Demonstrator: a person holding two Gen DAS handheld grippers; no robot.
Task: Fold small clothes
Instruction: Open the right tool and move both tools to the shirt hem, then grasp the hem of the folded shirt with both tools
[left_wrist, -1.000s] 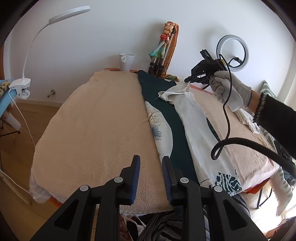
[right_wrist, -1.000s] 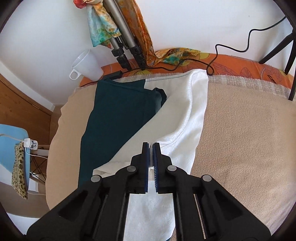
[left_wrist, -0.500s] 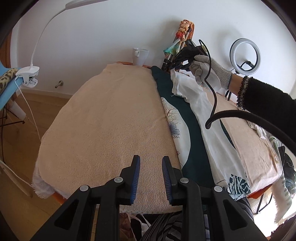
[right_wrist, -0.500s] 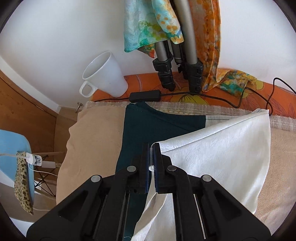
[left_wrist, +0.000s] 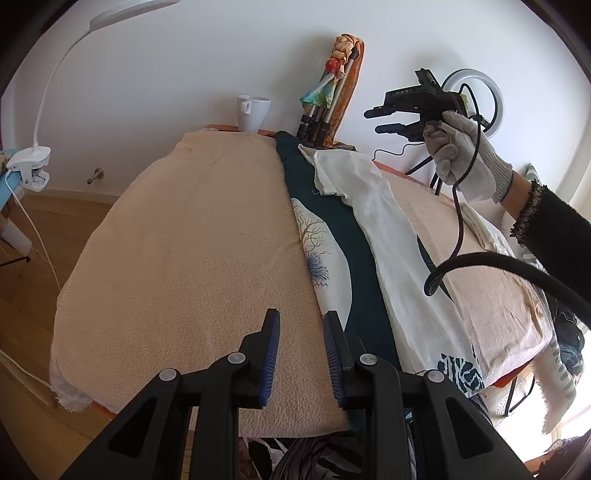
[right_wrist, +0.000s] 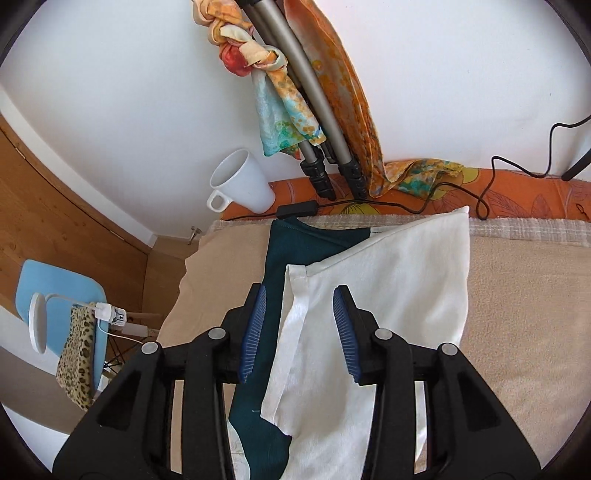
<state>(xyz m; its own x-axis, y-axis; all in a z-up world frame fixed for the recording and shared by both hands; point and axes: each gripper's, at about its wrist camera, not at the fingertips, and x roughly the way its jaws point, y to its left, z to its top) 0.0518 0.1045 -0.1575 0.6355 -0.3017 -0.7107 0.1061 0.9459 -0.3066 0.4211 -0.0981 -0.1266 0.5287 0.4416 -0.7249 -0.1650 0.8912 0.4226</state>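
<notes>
We see the left gripper (left_wrist: 301, 360) low over the near edge of the beige blanket (left_wrist: 192, 251) that covers the table, with its two fingers spread and nothing between them. The right gripper (right_wrist: 299, 326) is also spread wide and holds nothing; it hangs above the far end of the cloth (right_wrist: 388, 288). In the left wrist view this same right gripper (left_wrist: 376, 120) is lifted in the air by a gloved hand (left_wrist: 465, 155), well above the table.

The cloth is a long piece, white on the turned-over side and dark teal with a tree print (left_wrist: 314, 236) on the other. It lies along the table from the near edge to the far edge, with the white part (left_wrist: 373, 206) folded over the teal part. Its folded white corner lies just below the open fingers of the right gripper.

At the far edge, near the wall, stand a white mug (right_wrist: 242, 186) and folded tripod legs (right_wrist: 314, 122) with a colourful scarf (right_wrist: 280, 96) tied on them. A black cable (right_wrist: 406, 206) with a small box runs along the orange cover (right_wrist: 517, 188), touching the far end of the cloth. Another thick cable (left_wrist: 461, 229) hangs from the right hand across the cloth in the left view. A ring light (left_wrist: 495, 99) is behind the hand, and a clip lamp (left_wrist: 31, 168) on the left.
</notes>
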